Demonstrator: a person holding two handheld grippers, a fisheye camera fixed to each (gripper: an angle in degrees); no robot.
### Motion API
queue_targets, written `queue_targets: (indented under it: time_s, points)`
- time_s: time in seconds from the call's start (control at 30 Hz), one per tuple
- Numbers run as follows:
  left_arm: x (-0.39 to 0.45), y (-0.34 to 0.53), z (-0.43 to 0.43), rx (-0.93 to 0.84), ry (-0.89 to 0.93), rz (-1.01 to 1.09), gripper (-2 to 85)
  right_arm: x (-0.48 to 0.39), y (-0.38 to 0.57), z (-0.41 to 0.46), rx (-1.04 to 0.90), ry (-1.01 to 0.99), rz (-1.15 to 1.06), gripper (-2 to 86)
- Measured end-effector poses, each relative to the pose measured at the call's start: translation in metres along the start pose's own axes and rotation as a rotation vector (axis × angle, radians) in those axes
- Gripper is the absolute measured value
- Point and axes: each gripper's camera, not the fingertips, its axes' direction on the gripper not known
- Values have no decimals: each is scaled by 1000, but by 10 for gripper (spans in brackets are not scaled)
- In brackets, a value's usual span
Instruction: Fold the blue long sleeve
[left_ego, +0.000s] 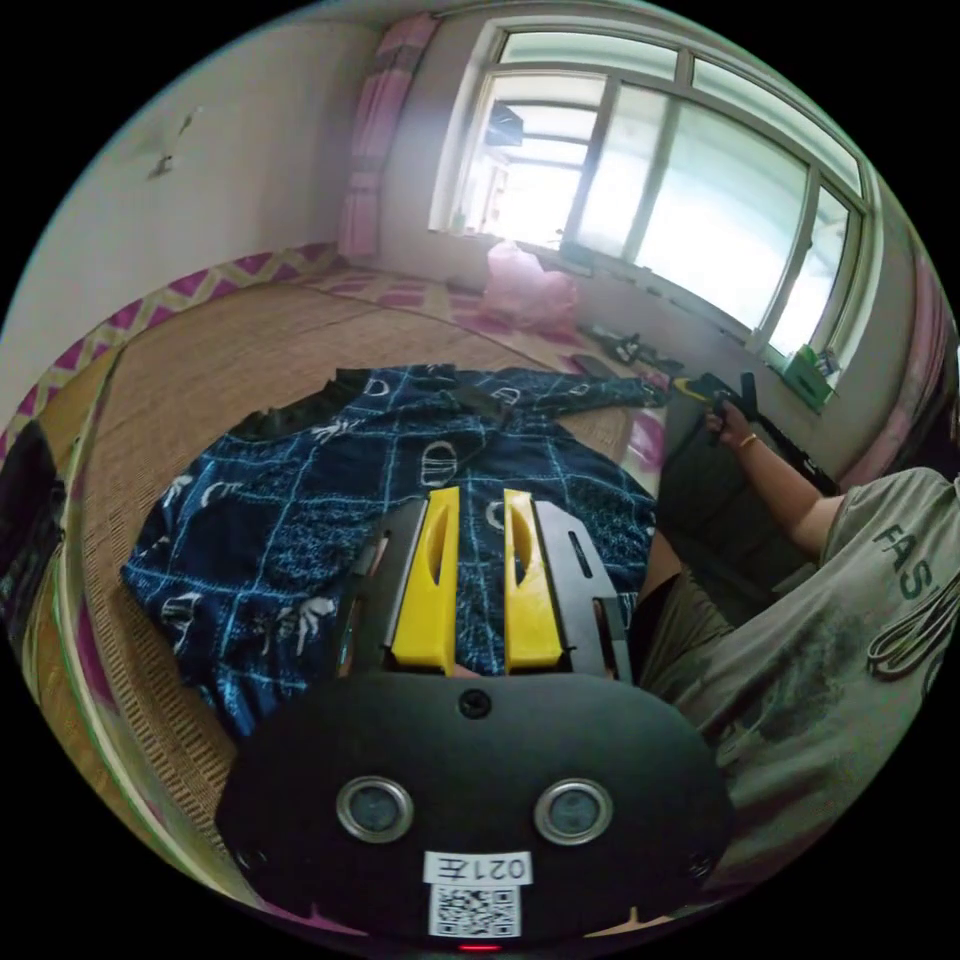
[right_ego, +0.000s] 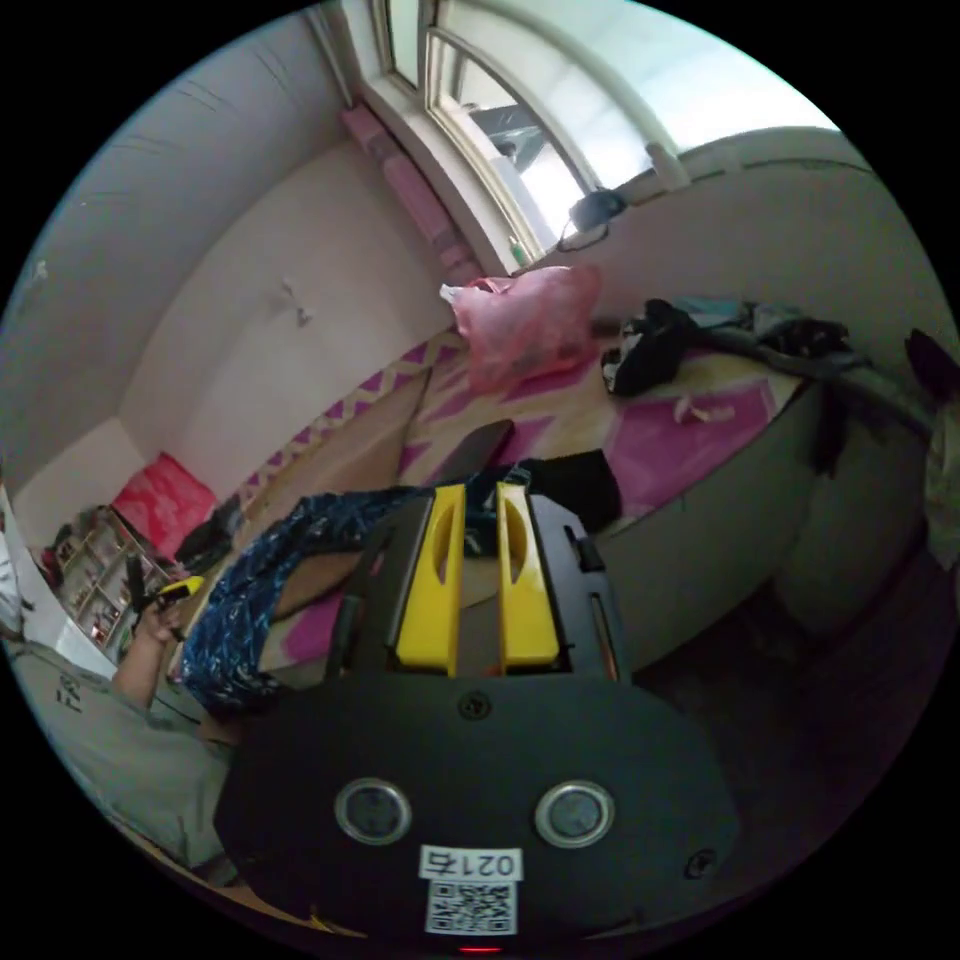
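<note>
Blue long sleeve (left_ego: 380, 500) spread flat on woven mat (left_ego: 200, 360), one sleeve reaching toward window (left_ego: 650, 190). Left hand-held gripper (left_ego: 478, 500) above shirt, jaws slightly apart, pinching nothing. Right hand-held gripper (right_ego: 480, 495) near sleeve end, jaws parted, seemingly empty.

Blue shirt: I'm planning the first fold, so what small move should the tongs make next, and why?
Probably lower the left tongs onto the blue shirt below and grip its near edge. The shirt lies spread on the woven mat, unfolded; both tongs are open and hold nothing. The right tongs are by its far sleeve.
</note>
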Motion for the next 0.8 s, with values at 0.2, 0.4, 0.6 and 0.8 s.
queue_targets:
  time_s: [0.2,0.4,0.6,0.8]
  points:
    - [29,2,37,-67,-24,11,71,58,-60,14,-157,101,46,83]
    - [35,11,54,-105,-37,-60,71,81,-84,49,-367,59,30,51]
    - [44,3,53,-88,-57,-97,67,80,-97,7,-207,-108,-2,0]
    - [55,-7,49,-50,-64,-109,64,70,-85,-60,-62,-258,-191,-3]
